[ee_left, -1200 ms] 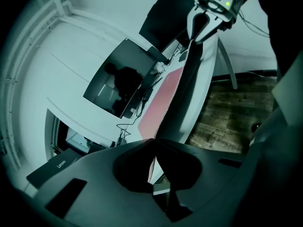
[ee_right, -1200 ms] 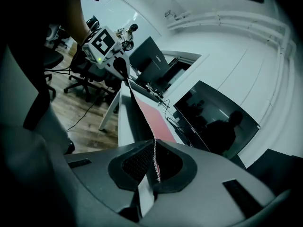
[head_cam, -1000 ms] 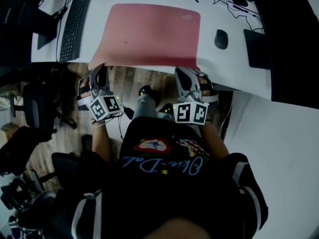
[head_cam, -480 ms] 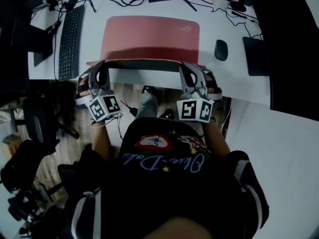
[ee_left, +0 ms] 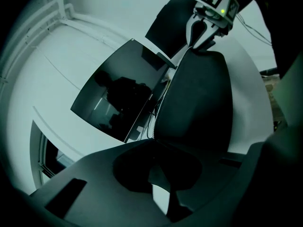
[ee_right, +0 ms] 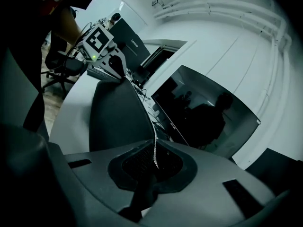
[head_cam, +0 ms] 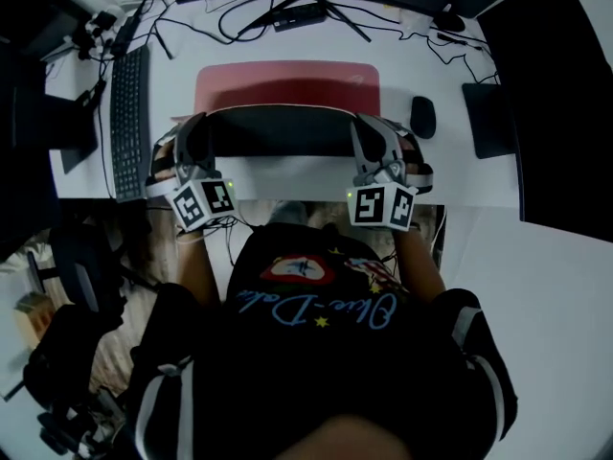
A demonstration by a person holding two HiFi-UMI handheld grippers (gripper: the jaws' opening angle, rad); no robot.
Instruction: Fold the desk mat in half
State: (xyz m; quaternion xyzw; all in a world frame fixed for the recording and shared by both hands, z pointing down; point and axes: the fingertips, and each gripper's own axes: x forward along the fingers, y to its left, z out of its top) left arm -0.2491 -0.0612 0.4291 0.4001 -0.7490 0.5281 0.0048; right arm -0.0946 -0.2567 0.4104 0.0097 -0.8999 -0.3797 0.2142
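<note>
The desk mat lies on the white desk point(head_cam: 268, 175), with its pink top point(head_cam: 287, 82) showing at the far side. Its near half is lifted and turned over, so the black underside point(head_cam: 278, 130) faces up. My left gripper point(head_cam: 196, 125) is shut on the mat's left near corner. My right gripper point(head_cam: 370, 126) is shut on the right near corner. In the left gripper view the black sheet point(ee_left: 199, 103) runs from my jaws point(ee_left: 154, 141) across to the right gripper point(ee_left: 208, 18). In the right gripper view the stitched edge point(ee_right: 154, 145) is pinched in the jaws, and the left gripper point(ee_right: 102, 44) holds the far end.
A black keyboard point(head_cam: 127, 113) lies left of the mat, with a mouse point(head_cam: 422, 116) and a dark flat pad point(head_cam: 488, 118) to the right. Cables point(head_cam: 287, 12) run along the desk's back. A dark monitor point(ee_left: 118, 98) stands behind. An office chair point(head_cam: 81, 257) stands on the floor at left.
Both grippers have moved away from me over the desk and slightly up, carrying the mat's near edge. The black underside now shows and covers more of the pink top.
</note>
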